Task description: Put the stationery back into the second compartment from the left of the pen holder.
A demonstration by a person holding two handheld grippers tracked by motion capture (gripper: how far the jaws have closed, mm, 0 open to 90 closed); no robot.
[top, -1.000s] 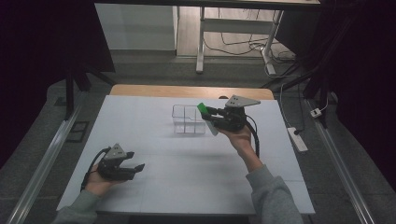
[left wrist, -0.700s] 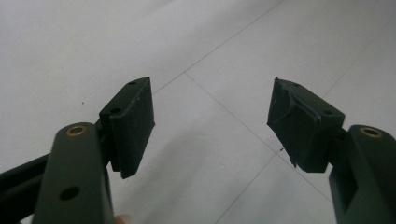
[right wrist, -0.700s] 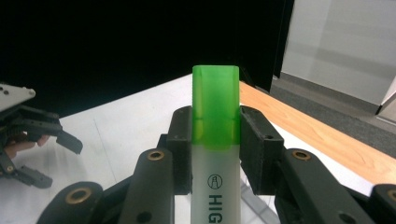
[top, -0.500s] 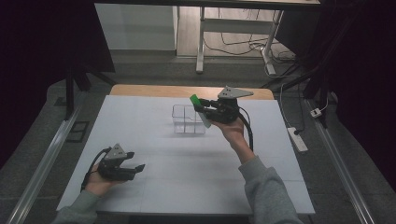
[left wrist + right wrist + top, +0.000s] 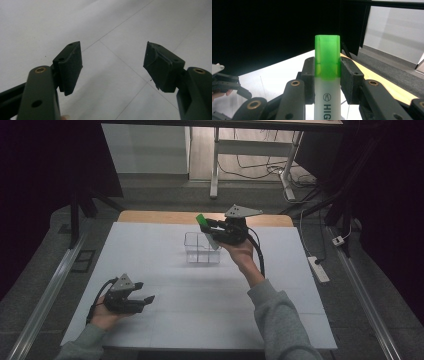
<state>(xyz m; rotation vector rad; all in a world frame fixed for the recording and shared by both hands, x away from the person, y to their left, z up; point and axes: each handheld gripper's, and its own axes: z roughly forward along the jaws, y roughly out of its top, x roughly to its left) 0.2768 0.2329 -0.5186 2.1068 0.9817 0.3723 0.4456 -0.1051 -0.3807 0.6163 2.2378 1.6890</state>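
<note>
Since a second ago, the right hand-held gripper (image 5: 209, 228) has been carried leftward and a little higher, and is now held over the clear compartment box (image 5: 202, 248). Between its closed jaws a green-capped highlighter (image 5: 327, 75) is clamped at the joint of cap and pale barrel, cap tilted upward. The highlighter is judged light, stiff and smooth, so a firm hold on the barrel just below the cap seems best. The left hand-held gripper (image 5: 145, 300) is kept wide and empty, low over the white counter (image 5: 165, 320).
</note>
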